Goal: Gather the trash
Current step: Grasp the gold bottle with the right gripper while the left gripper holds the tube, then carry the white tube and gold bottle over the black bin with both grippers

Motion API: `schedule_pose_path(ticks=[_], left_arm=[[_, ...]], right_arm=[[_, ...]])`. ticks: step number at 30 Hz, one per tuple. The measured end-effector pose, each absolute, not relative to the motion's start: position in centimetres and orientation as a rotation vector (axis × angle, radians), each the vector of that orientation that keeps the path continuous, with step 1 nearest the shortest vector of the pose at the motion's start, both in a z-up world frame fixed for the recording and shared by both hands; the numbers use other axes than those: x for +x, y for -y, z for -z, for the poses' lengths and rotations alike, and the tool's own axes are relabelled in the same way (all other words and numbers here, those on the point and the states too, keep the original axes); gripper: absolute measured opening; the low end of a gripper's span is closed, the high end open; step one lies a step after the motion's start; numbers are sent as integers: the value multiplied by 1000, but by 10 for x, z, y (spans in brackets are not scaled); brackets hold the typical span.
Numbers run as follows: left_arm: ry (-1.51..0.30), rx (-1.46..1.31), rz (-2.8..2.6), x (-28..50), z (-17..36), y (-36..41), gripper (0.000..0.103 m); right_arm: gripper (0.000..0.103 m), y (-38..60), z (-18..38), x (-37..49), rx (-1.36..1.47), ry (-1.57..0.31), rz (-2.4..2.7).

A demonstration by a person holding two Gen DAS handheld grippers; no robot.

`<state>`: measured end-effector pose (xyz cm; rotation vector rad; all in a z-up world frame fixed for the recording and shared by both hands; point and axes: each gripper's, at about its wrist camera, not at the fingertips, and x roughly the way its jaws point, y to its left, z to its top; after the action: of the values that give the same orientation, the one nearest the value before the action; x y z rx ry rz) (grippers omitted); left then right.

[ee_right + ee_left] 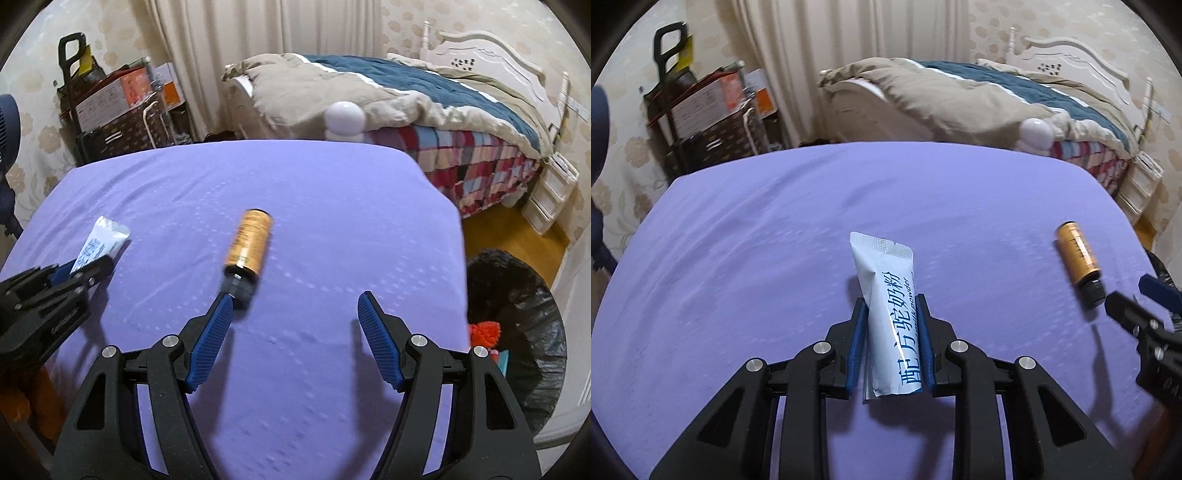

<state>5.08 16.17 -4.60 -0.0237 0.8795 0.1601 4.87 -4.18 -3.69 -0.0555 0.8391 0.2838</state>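
Right now the left gripper (892, 310) is clamped on a white milk powder sachet (890, 317), its blue pads pressing both sides, the sachet standing out ahead above the purple tablecloth (757, 240). An amber bottle (248, 245) with a dark cap lies on its side on the cloth, just beyond the right gripper (295, 306), whose jaws stand apart and empty. Beside the table's right edge sits a bin lined with a black bag (532, 306).
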Motion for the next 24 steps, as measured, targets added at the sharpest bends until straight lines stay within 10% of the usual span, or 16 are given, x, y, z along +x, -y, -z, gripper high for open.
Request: schedule_pose_path(ticks=[12, 17, 24], left_arm=[[-879, -89, -159, 45, 46, -181, 27], [-884, -121, -160, 45, 47, -187, 27], [-884, -109, -157, 44, 45, -186, 27]], right_arm=[[68, 5, 38, 81, -78, -858, -283], [38, -3, 44, 93, -97, -887, -277], [24, -3, 44, 88, -128, -879, -287]])
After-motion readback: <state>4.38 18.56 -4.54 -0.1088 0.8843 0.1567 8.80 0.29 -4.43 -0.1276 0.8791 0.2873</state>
